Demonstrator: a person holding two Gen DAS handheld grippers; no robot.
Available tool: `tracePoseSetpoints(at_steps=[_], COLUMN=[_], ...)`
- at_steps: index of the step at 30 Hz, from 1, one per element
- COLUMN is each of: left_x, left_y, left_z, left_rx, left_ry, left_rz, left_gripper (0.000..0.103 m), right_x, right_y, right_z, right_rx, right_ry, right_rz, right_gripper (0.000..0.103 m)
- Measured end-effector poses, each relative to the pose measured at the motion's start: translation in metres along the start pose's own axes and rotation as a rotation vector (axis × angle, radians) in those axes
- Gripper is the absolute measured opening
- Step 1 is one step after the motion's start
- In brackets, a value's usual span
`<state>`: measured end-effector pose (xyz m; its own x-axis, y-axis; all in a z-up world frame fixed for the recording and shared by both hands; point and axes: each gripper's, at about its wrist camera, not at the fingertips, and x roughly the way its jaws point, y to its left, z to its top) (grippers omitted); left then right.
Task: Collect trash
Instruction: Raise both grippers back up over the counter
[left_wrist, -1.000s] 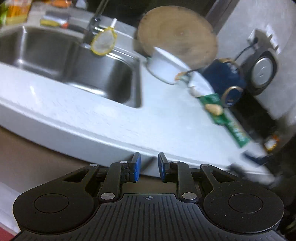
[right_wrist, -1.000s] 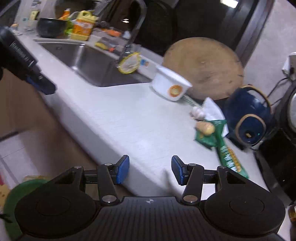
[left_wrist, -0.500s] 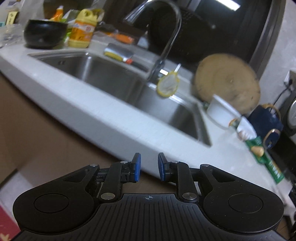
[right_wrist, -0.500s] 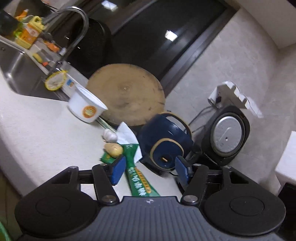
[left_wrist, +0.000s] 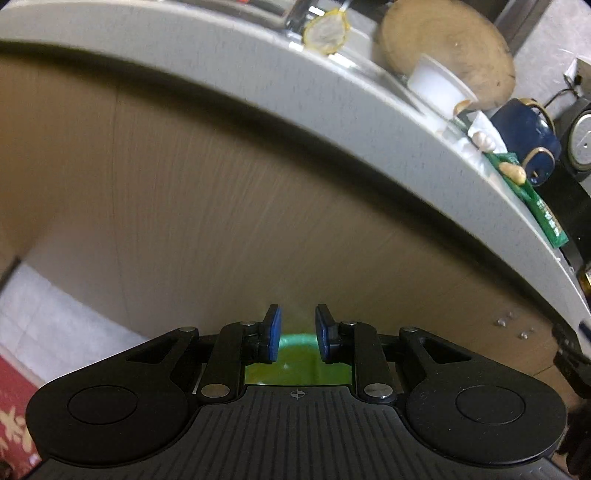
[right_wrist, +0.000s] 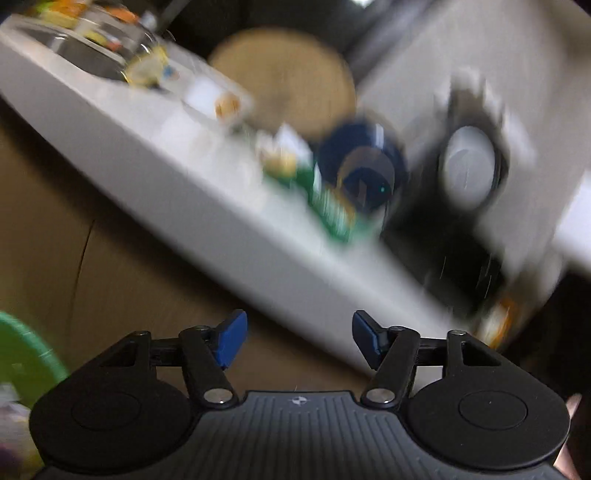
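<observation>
The green wrapper (left_wrist: 532, 201) lies at the right of the frame on the white counter (left_wrist: 258, 85), its white print unreadable. Left gripper (left_wrist: 297, 334) is narrowly parted, empty; right gripper (right_wrist: 297, 339) is closing on nothing.

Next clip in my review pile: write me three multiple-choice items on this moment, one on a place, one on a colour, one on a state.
1. Where does the green wrapper lie?
A. on the floor
B. on the counter near its edge
C. in the sink

2. What colour is the pot beside the wrapper?
A. dark blue
B. red
C. white

3. What is between the pads of the left hand-held gripper?
A. the wrapper
B. a cup
C. nothing

Answers:
1. B, it lies on the white counter, close to the rim.
2. A, dark blue with a pale trim.
3. C, the blue pads stand apart with only a green bin seen below the gap.
</observation>
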<state>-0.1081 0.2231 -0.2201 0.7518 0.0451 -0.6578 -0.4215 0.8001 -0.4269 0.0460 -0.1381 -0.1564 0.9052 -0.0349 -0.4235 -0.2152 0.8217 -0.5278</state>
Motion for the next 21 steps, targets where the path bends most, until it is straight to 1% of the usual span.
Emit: tracePoseSetpoints(at_steps=[2,3,6,8,10,14,17,21], left_x=[-0.006,-0.01,-0.023,-0.033,-0.041,-0.052,-0.053,-0.047], left_y=[0.003,0.004,0.002,-0.003,-0.011,-0.025,-0.038,-0.062], left_z=[0.011,0.018,0.036,0.048,0.06,0.077,0.091,0.11], left_rx=[0.009,0.014,0.033,0.047,0.059,0.073,0.069,0.065], left_ry=[-0.036,-0.057,-0.12,-0.159,-0.187,-0.212,-0.219,-0.216], left_rz=[-0.003,-0.003,-0.018,-0.039,-0.059,-0.092,-0.117,-0.14], left_gripper=[0.023,0.023,0.023,0.023,0.023,0.023,0.023,0.023], right_x=[0.003,0.004,0.003,0.001,-0.002,-0.002,-0.004,-0.003], right_y=[-0.016,-0.025,-0.05,-0.06,-0.066,-0.074,-0.073,-0.07], right_z=[0.002,0.005,0.02,0.032,0.047,0.077,0.094,0.119], right_rx=[0.102,0.155,0.282,0.331,0.358,0.398,0.393,0.385], right_ry=[0.068,0.086,0.096,0.084,0.068,0.045,0.032,0.034], right_rz=[0.011,0.018,0.06,0.079,0.099,0.152,0.183,0.247], right_gripper=[0.054,0.052,0.05,0.05,0.05,0.05,0.05,0.051])
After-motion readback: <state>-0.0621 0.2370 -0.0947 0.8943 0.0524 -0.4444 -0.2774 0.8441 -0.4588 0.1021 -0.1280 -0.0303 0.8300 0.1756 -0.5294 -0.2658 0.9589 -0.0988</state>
